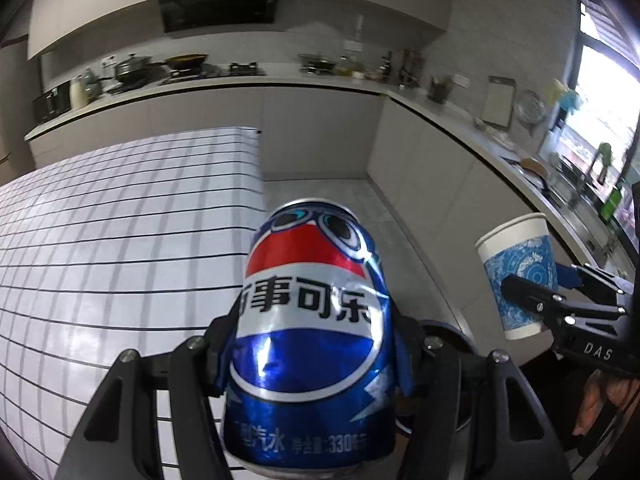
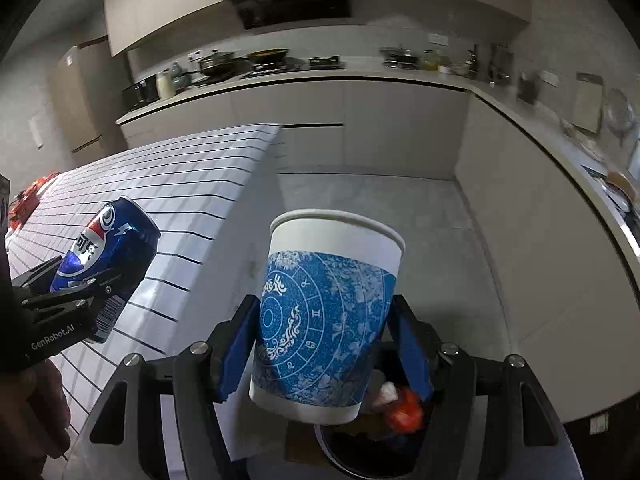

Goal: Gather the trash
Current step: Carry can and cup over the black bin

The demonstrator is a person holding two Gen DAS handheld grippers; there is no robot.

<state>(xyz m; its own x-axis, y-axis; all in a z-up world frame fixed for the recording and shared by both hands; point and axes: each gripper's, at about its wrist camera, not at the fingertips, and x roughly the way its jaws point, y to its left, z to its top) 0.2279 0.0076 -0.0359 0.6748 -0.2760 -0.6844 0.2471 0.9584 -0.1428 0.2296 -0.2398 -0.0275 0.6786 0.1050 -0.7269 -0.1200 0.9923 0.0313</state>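
Left wrist view: the left gripper point(image 1: 308, 356) has its fingers point(image 1: 218, 364) pressed on both sides of a blue Pepsi can point(image 1: 310, 340). The can is dented and stands up between them, in the air by the right edge of the white table with black grid lines point(image 1: 120, 240). To the right, the right gripper point(image 1: 532, 300) holds a paper cup point(image 1: 518, 272) with a blue pattern.

In the right wrist view, the right gripper's blue fingers point(image 2: 236, 352) squeeze that cup from the left and the right, about halfway open. The cup leans a little and hangs over a dark trash bin point(image 2: 360, 448) on the gray floor point(image 2: 400, 220). Red and white trash point(image 2: 400, 404) lies in the bin. The can is on the left, over the table. A hand point(image 2: 44, 412) shows at the near left. Far off is a kitchen counter point(image 2: 360, 76) with pots.
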